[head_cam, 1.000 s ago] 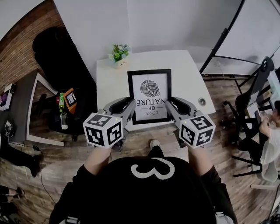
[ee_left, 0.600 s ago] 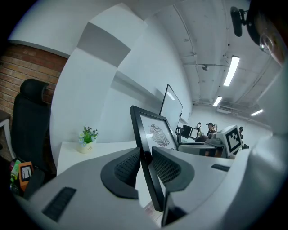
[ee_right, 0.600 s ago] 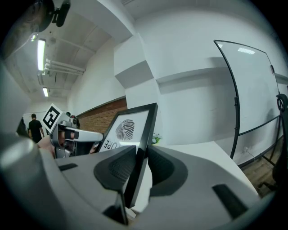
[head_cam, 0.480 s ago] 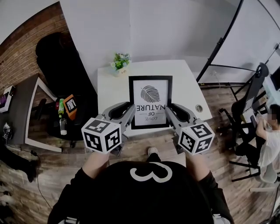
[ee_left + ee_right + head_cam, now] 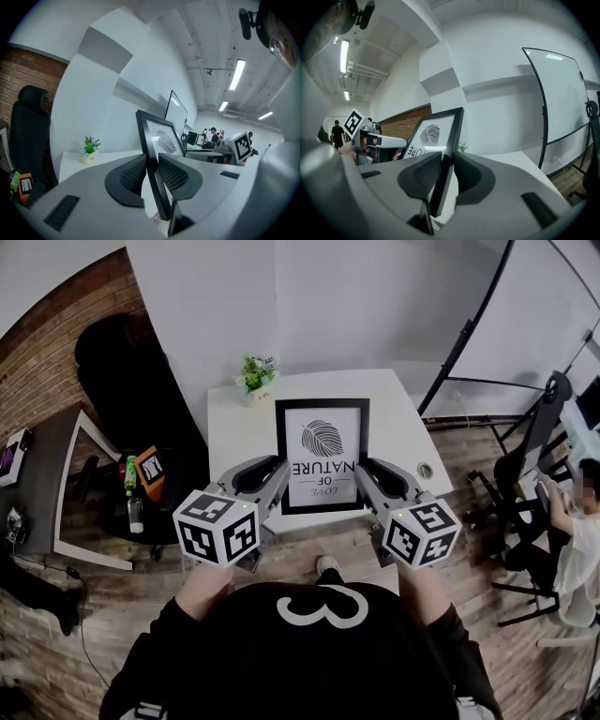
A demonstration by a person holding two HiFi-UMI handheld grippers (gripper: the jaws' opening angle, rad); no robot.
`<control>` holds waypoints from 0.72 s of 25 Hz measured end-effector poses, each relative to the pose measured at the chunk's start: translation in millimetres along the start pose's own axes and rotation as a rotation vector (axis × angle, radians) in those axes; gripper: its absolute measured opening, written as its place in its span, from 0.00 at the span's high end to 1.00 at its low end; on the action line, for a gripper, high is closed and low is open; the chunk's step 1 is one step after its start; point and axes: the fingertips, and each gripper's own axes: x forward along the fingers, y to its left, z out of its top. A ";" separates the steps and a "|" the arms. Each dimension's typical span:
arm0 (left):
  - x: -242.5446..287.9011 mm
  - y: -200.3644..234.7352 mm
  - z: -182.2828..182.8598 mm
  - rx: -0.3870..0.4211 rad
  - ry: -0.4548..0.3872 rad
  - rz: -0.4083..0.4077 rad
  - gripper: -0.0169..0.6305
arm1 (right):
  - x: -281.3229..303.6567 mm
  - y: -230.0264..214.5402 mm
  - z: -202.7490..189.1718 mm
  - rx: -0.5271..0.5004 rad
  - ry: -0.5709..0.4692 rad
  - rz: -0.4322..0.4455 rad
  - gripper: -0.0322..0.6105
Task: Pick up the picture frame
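Left claw [image 5: 277,478] and right claw [image 5: 362,476] clamp the frame [image 5: 322,454].
Each pinches one side edge near the counter's [image 5: 239,427] front; a plant [image 5: 255,376] stands behind.

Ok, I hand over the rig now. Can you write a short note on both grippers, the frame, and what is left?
Left gripper: shut on the left edge of the picture frame.
Right gripper: shut on its right edge.
Frame: held steeply tilted above the white table, print toward the person. I cannot tell if its lower edge is off the table.
Done: both grips taken.
Left: probably lift it clear, both grippers level.
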 end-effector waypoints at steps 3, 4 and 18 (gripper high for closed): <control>-1.5 -2.5 3.9 0.006 -0.008 -0.003 0.83 | -2.2 1.0 2.4 0.001 -0.007 0.000 0.80; -1.9 -3.2 4.5 0.007 -0.009 -0.003 0.83 | -2.7 1.1 2.1 0.003 -0.006 0.001 0.80; -17.7 -1.9 5.1 -0.004 -0.017 0.006 0.83 | -6.2 16.7 3.8 -0.001 -0.006 0.018 0.80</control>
